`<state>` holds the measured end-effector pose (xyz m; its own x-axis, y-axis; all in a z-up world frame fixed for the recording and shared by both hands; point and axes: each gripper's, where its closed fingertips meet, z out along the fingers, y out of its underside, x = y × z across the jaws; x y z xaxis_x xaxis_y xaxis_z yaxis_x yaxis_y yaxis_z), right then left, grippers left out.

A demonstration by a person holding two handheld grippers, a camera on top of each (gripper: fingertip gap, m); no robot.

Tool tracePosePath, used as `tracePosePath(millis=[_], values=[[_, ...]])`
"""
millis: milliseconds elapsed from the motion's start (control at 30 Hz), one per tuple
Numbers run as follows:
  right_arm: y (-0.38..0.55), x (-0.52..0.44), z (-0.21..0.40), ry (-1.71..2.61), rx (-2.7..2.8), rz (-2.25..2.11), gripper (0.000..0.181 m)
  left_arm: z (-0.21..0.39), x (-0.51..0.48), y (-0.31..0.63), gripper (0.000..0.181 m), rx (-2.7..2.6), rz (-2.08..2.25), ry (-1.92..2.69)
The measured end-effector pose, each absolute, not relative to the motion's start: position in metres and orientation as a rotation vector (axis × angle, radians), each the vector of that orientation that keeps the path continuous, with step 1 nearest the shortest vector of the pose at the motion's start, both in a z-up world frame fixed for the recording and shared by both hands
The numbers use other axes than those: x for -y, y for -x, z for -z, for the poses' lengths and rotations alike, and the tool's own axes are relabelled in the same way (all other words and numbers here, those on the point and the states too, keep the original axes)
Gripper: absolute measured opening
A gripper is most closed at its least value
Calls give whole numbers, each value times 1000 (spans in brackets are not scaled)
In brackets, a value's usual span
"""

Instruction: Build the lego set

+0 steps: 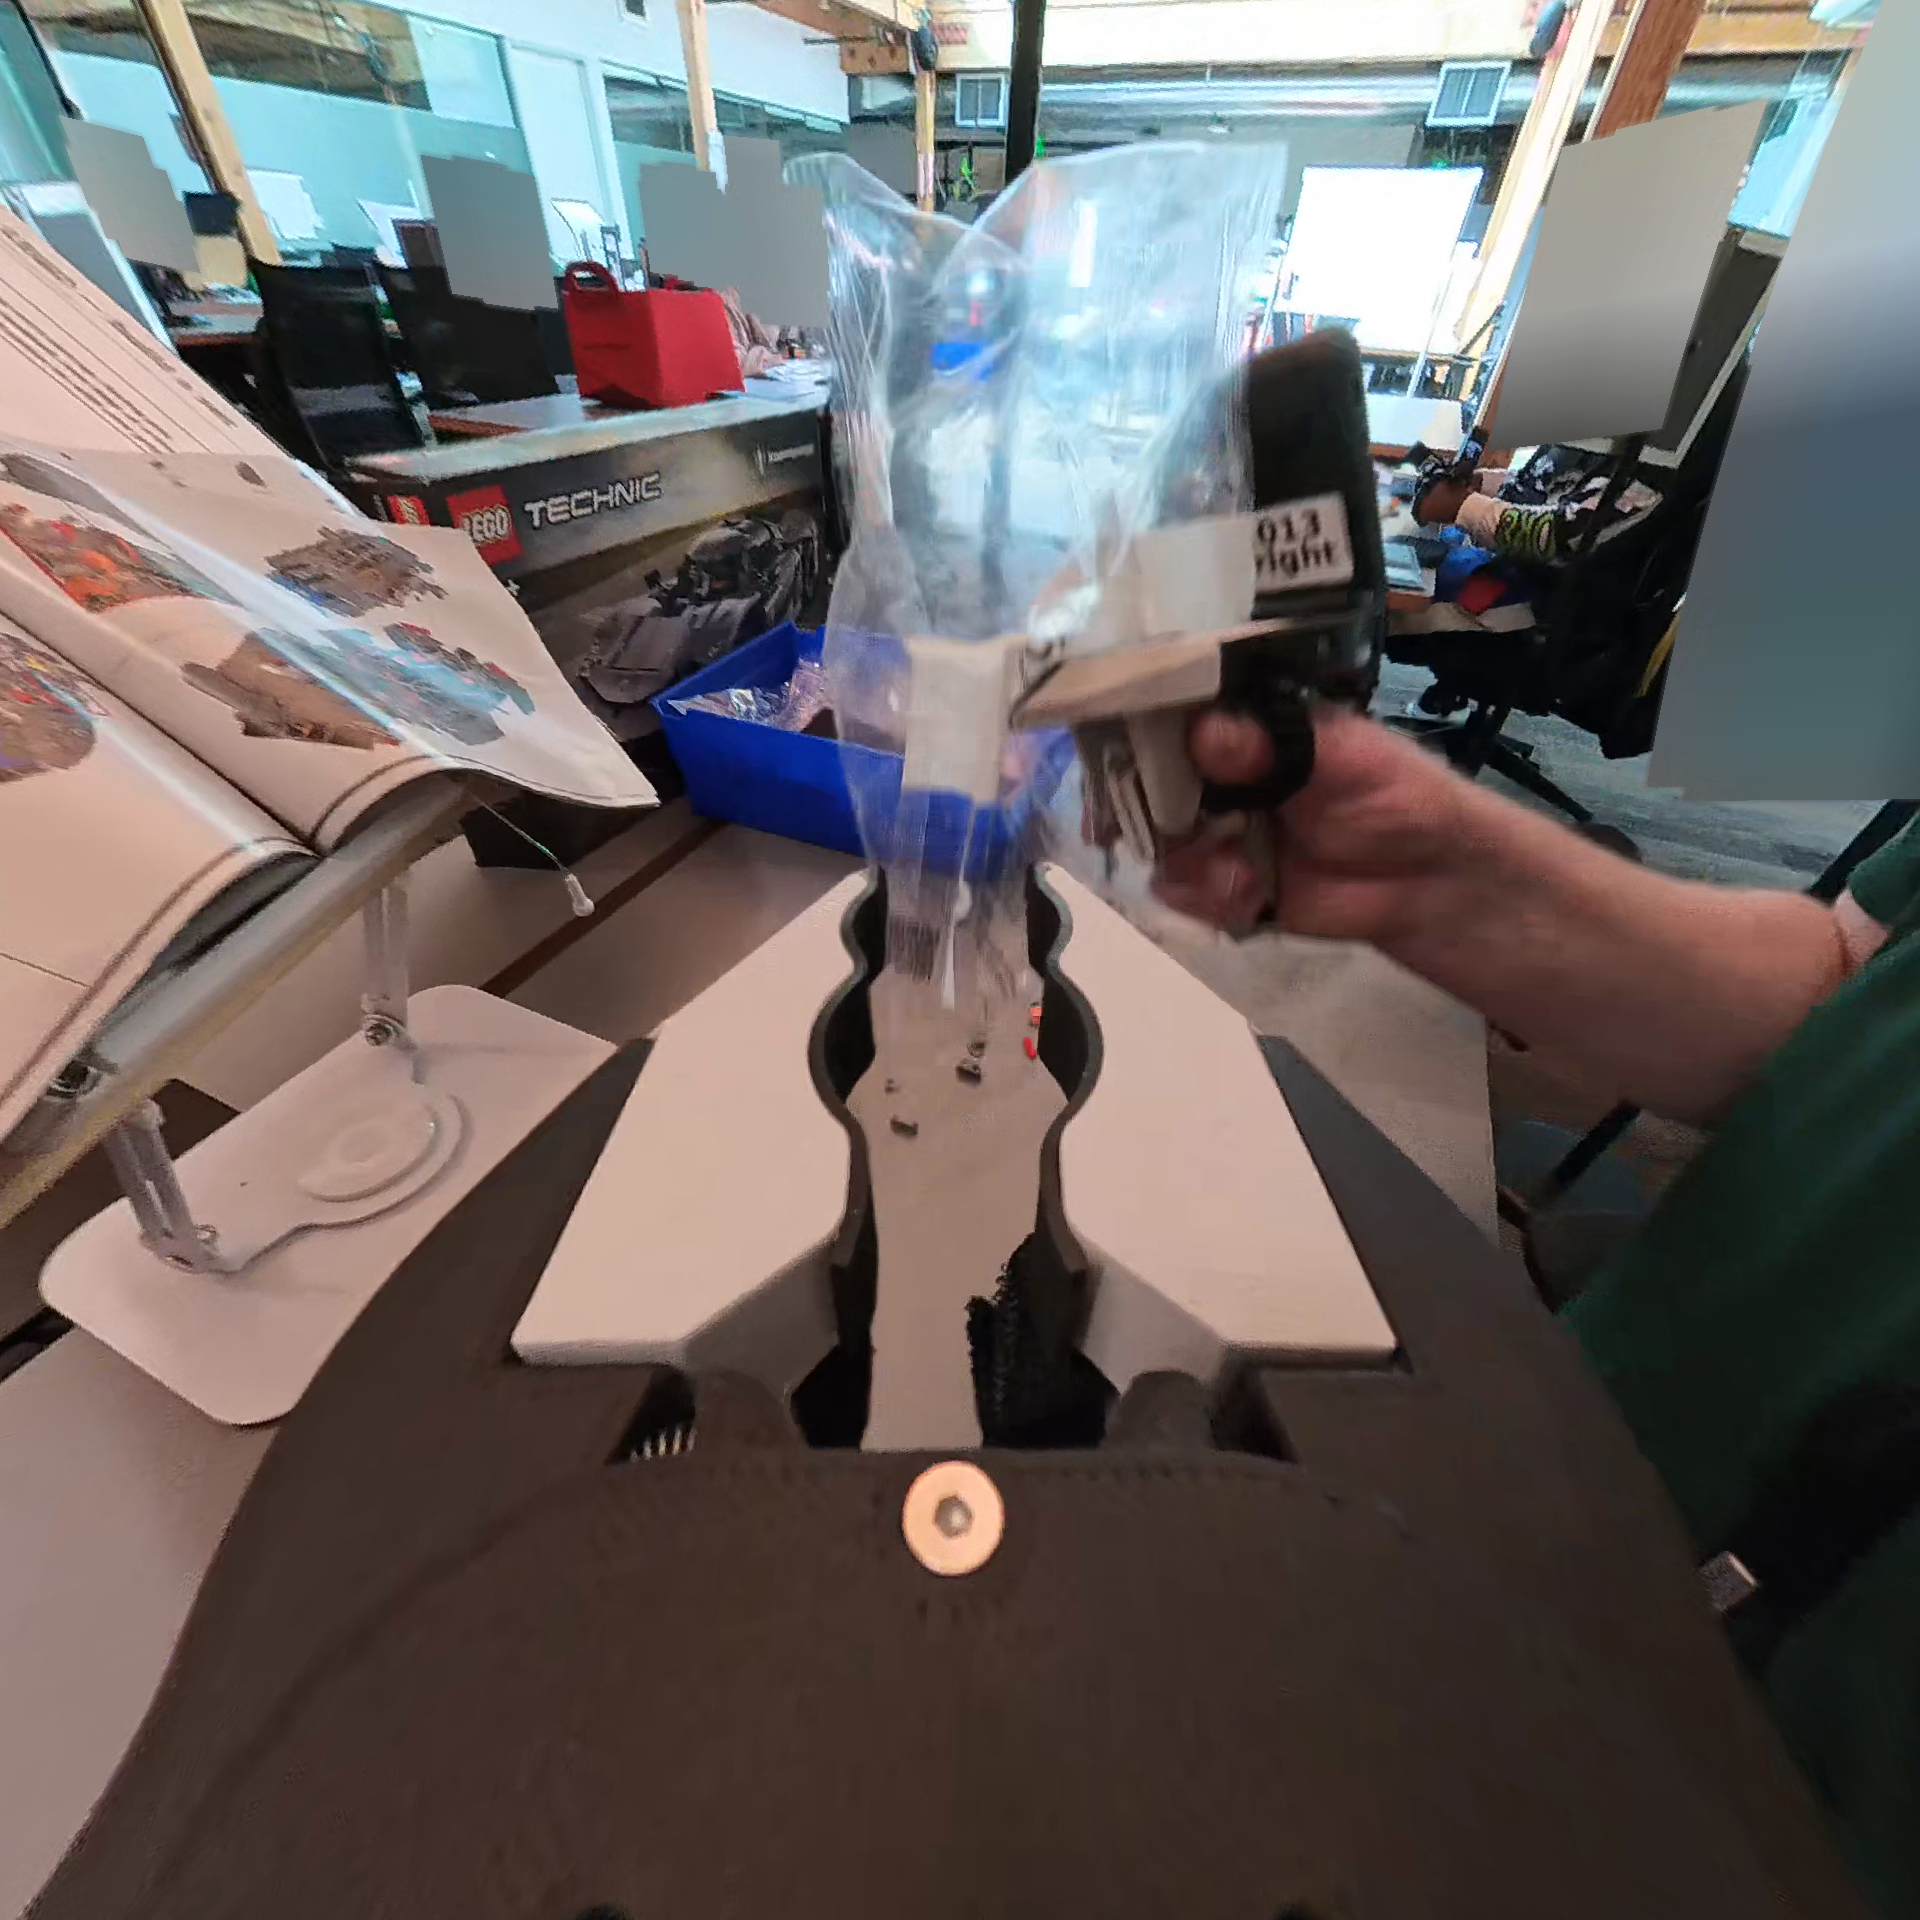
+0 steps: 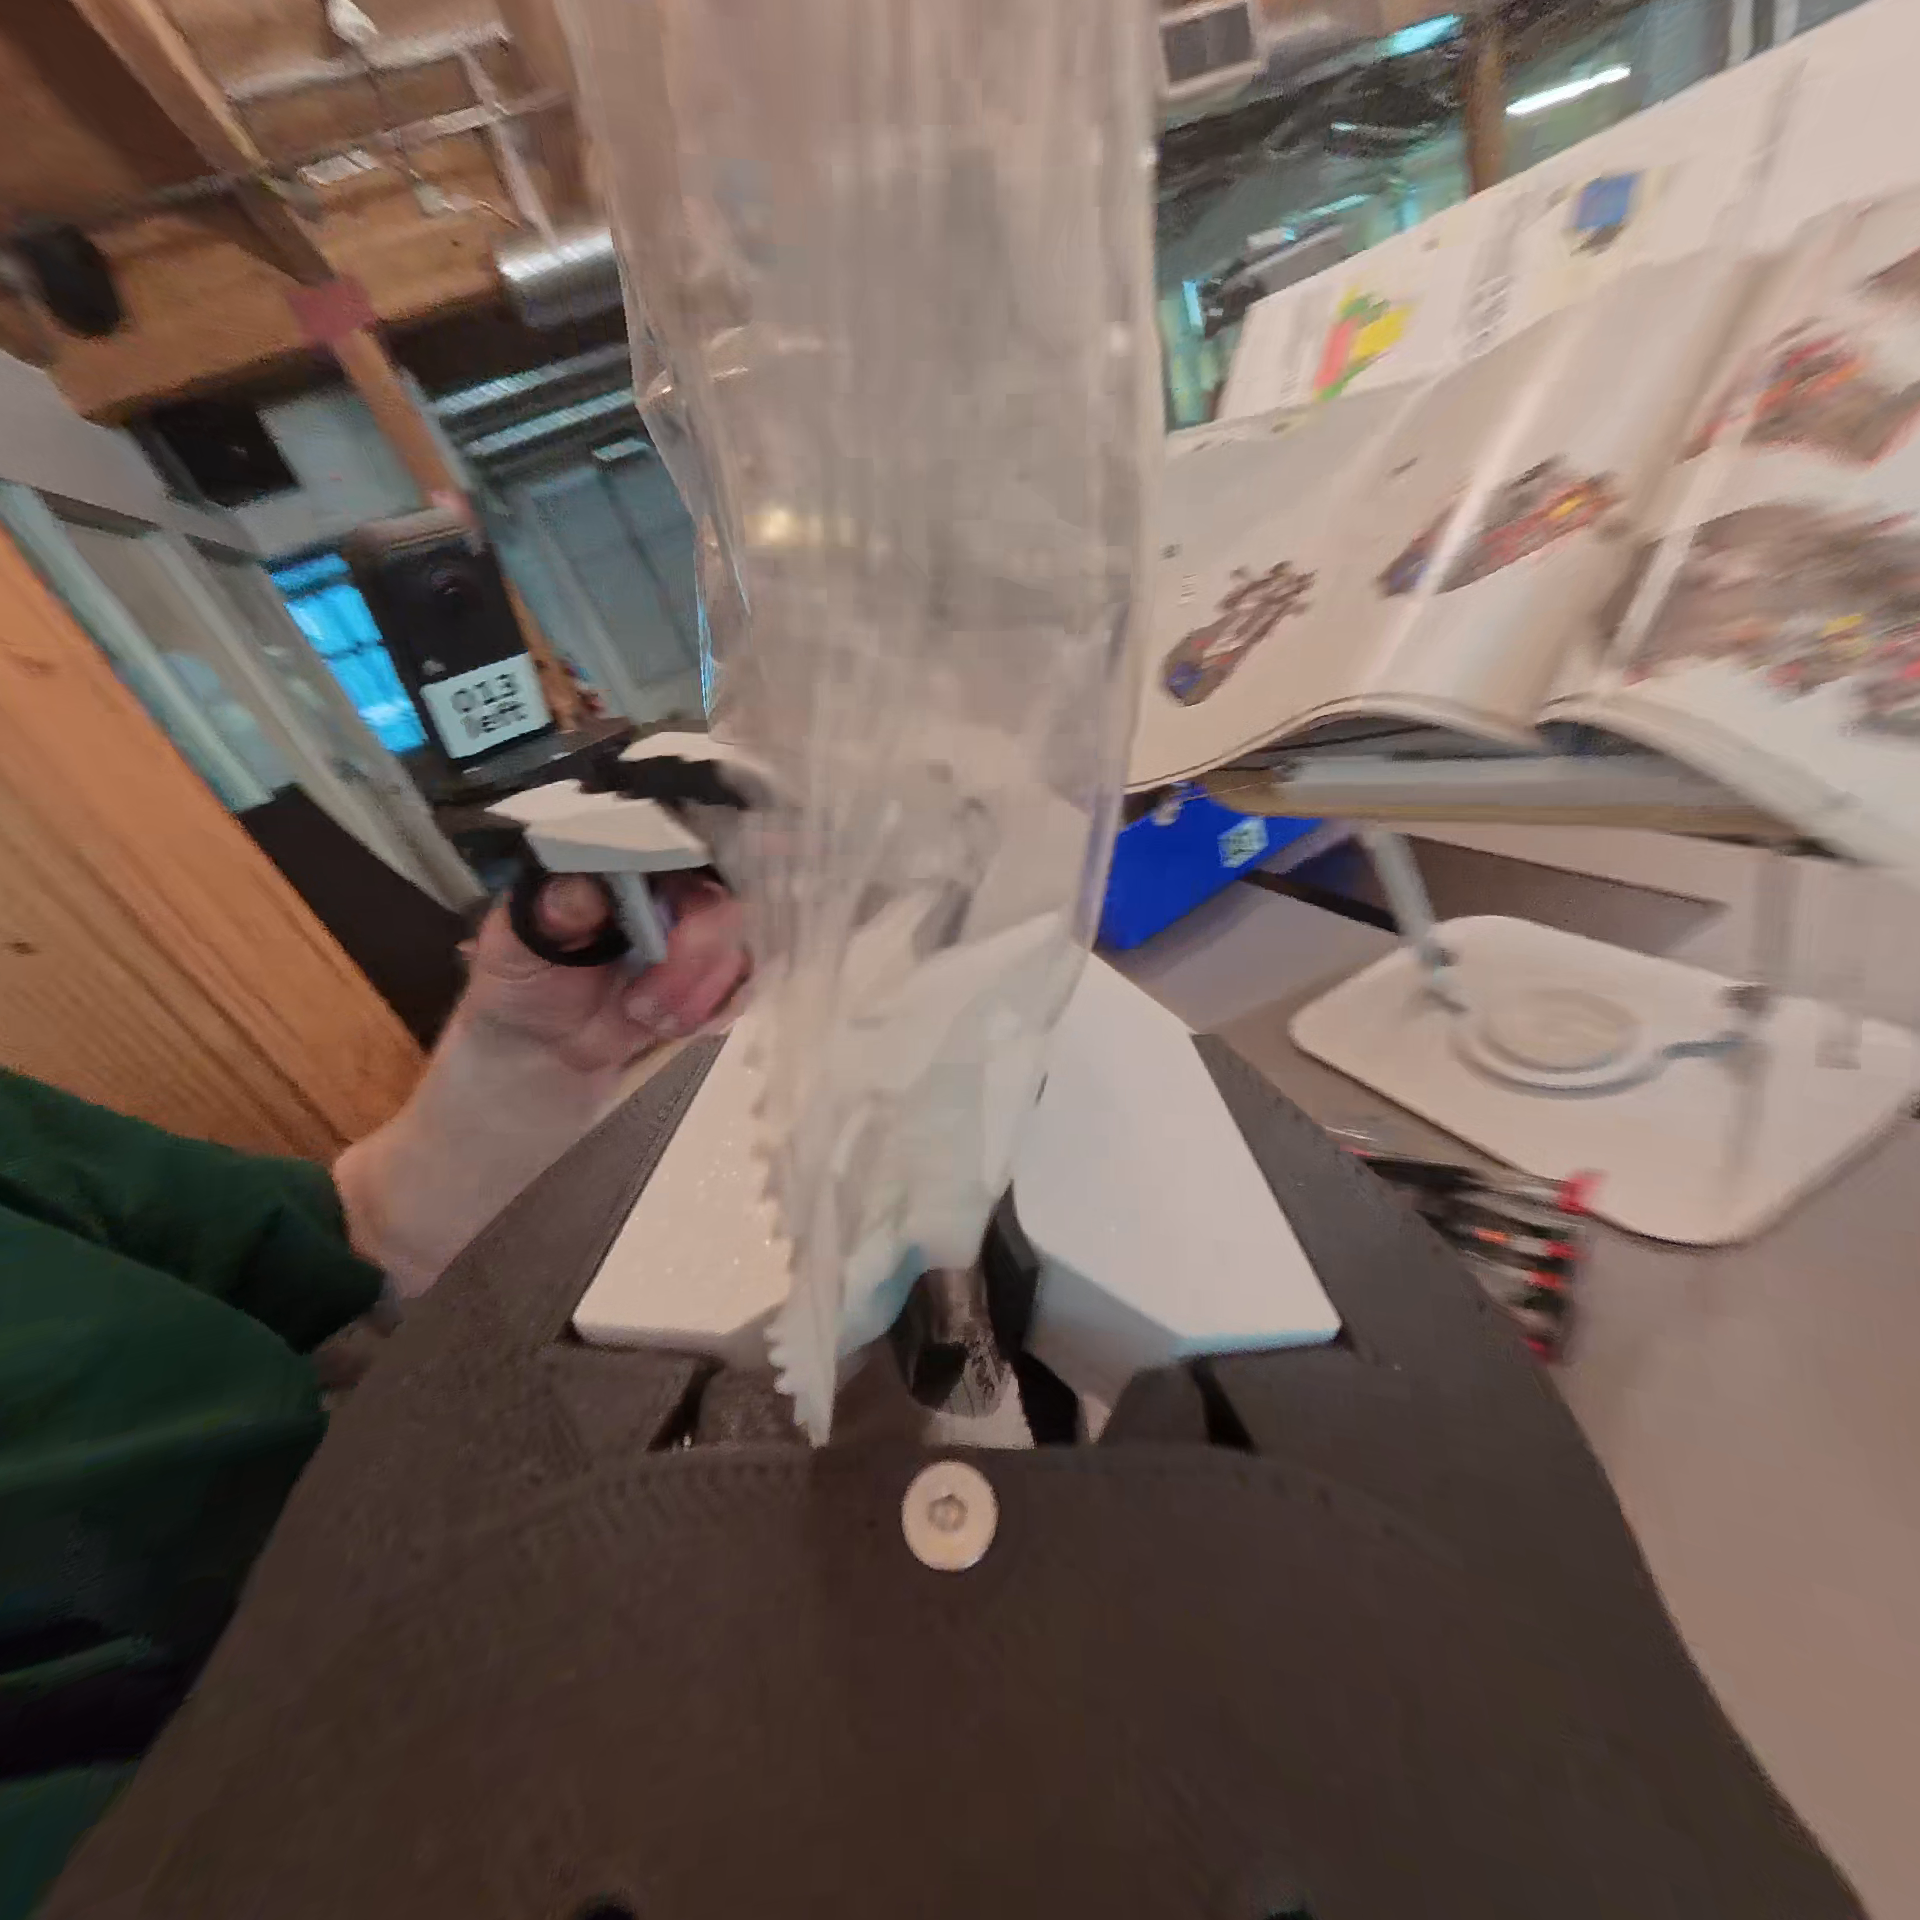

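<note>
A clear plastic bag (image 1: 1039, 416) hangs in the air above the table. My right gripper (image 2: 914, 997) is shut on the bag (image 2: 883, 520), whose serrated edge sticks out toward the camera. It also shows in the left wrist view (image 1: 966, 717), pinching the bag's middle. My left gripper (image 1: 954, 894) is open, with the bag's lower end hanging between its fingertips; it also shows in the right wrist view (image 2: 717, 795), beside the bag. A few small dark and red lego pieces (image 1: 971, 1065) lie on the table below. A blurred pile of dark and red pieces (image 2: 1507, 1247) lies at the right.
An open instruction booklet (image 1: 260, 644) rests on a white stand (image 1: 312, 1174) at the left of the table. A blue bin (image 1: 748, 748) with bagged parts and the set's box (image 1: 623, 540) stand behind. A red bag (image 1: 649, 332) sits farther back.
</note>
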<state>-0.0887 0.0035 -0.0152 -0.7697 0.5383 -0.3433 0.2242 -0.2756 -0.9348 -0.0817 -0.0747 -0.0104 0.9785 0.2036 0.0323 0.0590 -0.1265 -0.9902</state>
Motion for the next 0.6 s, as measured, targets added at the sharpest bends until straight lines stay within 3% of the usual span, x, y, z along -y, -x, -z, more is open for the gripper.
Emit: tracePosePath(millis=[67, 267, 433, 600], values=[[98, -48, -2, 994, 1775, -1983, 0, 4, 84, 86, 35, 196, -181, 1694], [163, -226, -29, 1256, 1762, -1474, 0, 8, 125, 101, 32, 235, -300, 1743], [213, -332, 30, 1611, 1808, -1329, 0, 20, 161, 112, 28, 310, -349, 1797], [234, -377, 115, 1860, 1900, -1216, 0, 33, 190, 134, 27, 435, -366, 1818]])
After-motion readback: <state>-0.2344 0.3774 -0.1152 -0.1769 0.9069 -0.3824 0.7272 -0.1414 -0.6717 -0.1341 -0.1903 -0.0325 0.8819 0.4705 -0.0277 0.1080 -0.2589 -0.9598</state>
